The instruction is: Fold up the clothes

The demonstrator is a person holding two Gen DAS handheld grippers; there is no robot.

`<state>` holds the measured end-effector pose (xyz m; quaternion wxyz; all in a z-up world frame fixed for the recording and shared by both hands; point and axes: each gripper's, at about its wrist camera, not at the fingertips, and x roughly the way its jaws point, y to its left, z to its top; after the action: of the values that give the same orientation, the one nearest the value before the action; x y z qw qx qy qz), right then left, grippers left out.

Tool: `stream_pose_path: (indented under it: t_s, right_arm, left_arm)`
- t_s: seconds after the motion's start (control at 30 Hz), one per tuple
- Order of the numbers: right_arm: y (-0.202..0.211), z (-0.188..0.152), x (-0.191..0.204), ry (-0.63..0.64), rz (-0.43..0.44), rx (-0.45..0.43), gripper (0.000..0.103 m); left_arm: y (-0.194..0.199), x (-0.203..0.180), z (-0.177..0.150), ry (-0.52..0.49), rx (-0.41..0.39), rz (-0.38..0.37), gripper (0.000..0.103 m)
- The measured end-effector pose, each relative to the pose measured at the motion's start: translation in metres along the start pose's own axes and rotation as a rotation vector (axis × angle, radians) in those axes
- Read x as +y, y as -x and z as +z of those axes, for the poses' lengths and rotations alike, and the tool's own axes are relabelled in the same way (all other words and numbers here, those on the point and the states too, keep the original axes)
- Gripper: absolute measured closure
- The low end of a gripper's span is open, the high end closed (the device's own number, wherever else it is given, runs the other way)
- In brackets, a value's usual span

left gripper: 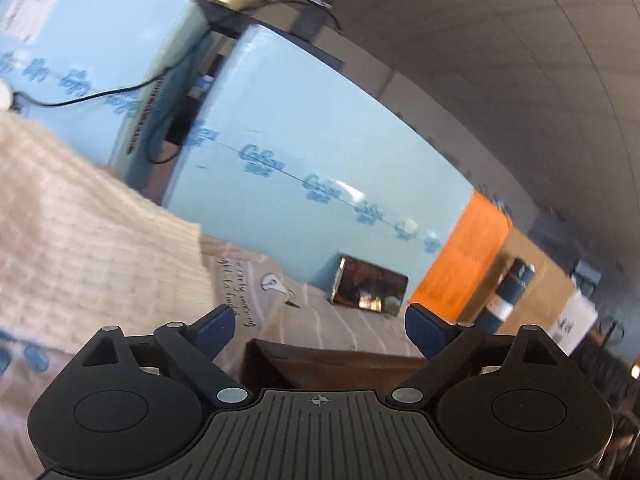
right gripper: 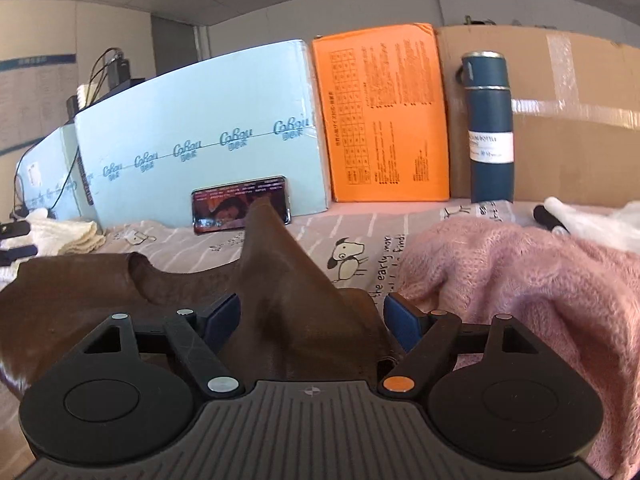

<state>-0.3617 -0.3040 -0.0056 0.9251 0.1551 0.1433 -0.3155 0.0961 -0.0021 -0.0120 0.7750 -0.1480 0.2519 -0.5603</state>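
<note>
Both claws stand wide: the left gripper (left gripper: pixel 320 330) empty, the right gripper (right gripper: pixel 312 324) straddling a peaked fold of smooth brown garment (right gripper: pixel 276 280) without pressing it. Right of it lies a fuzzy pink sweater (right gripper: pixel 520 280) on the striped printed sheet (right gripper: pixel 360 232).

brown garment (right gripper: pixel 280 280) partly behind claw, phone (left gripper: pixel 370 290) blurred

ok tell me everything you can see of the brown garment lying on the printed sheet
The brown garment looks like smooth, slightly shiny fabric. It lies spread on the striped, cartoon-printed sheet, with one fold standing up in a peak between the open right gripper fingers, whose pads are clear of it. The fluffy pink sweater lies beside it.
</note>
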Motion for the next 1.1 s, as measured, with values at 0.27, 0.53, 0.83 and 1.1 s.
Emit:
stream_pose_path:
  t_s: [0.27,0.53,0.83,1.1]
  right_arm:
    - [-0.003,-0.001,-0.022,-0.184,0.018,-0.024,0.025]
    - [-0.003,0.000,-0.018,-0.165,0.042,-0.019,0.080]
    - [0.011,0.008,-0.012,-0.215,-0.107,-0.046,0.087]
    - [-0.027,-0.004,-0.005,-0.138,-0.283,0.103,0.030]
  left_arm:
    - [-0.004,0.011,-0.011,0.092,0.080,-0.035,0.003]
    - [-0.017,-0.009,-0.025,-0.032,0.140,-0.076,0.003]
    - [-0.002,-0.025,-0.025,-0.193,0.033,0.020,0.003]
    - [-0.030,-0.032,-0.033,-0.349,0.185,0.340,0.003]
